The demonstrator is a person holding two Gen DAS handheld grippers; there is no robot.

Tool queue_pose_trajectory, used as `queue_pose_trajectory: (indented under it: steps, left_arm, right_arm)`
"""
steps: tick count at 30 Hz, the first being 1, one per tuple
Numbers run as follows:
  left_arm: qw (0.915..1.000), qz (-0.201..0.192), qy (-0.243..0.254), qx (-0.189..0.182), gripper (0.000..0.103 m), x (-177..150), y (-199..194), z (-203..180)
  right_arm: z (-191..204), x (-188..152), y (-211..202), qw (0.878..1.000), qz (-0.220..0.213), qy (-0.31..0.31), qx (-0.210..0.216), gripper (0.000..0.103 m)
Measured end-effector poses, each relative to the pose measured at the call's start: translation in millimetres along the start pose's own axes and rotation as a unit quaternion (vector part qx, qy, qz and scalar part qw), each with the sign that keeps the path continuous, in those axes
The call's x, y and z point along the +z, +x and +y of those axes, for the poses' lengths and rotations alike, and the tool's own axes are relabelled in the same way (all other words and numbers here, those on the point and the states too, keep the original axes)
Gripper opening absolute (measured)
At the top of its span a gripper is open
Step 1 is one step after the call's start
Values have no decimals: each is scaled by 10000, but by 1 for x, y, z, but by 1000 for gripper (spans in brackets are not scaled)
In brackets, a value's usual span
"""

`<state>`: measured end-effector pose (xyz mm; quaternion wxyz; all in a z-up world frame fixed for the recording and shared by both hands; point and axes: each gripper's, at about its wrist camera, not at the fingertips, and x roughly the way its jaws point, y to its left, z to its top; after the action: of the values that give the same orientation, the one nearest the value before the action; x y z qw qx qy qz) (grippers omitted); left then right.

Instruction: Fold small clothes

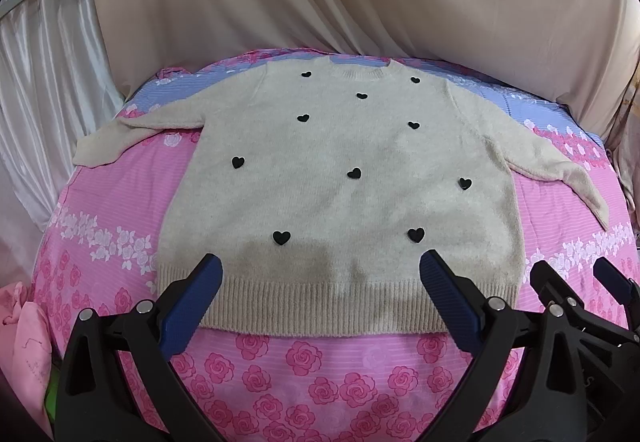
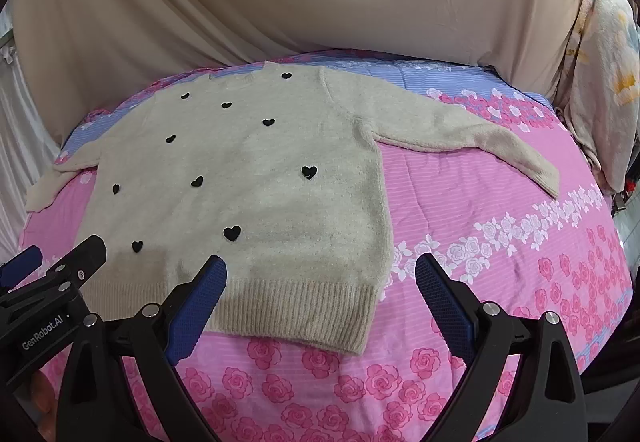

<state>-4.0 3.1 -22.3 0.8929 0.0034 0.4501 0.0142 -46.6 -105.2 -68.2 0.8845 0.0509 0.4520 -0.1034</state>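
So far nothing is folded: the beige heart-dotted sweater [image 1: 340, 169] lies flat, face up, sleeves spread, on the pink rose-print bedspread [image 1: 304, 370]. Left gripper [image 1: 320, 274] and right gripper [image 2: 320, 274] hover spread wide and empty above its ribbed hem [image 1: 320, 306].

Black gripper frames, blue ribbed fingers [image 1: 448, 294], silver screws

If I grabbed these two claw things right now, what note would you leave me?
Left claw: open, empty, above the sweater's ribbed hem.
Right claw: open, empty, above the hem's right corner.
The beige sweater with black hearts lies flat, front up, on the pink rose bedspread, both sleeves spread out to the sides.
Done: sweater laid out; no fold made yet.
Left: fold in the sleeves, then the body.
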Motion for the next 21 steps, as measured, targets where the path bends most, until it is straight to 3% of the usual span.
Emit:
queue_pose_trajectory:
  steps: [21]
  left_arm:
    - [9999,58,-52,88,97,3,6,16]
  right_arm:
    - [10,1,6,10000,39,-52,75,94]
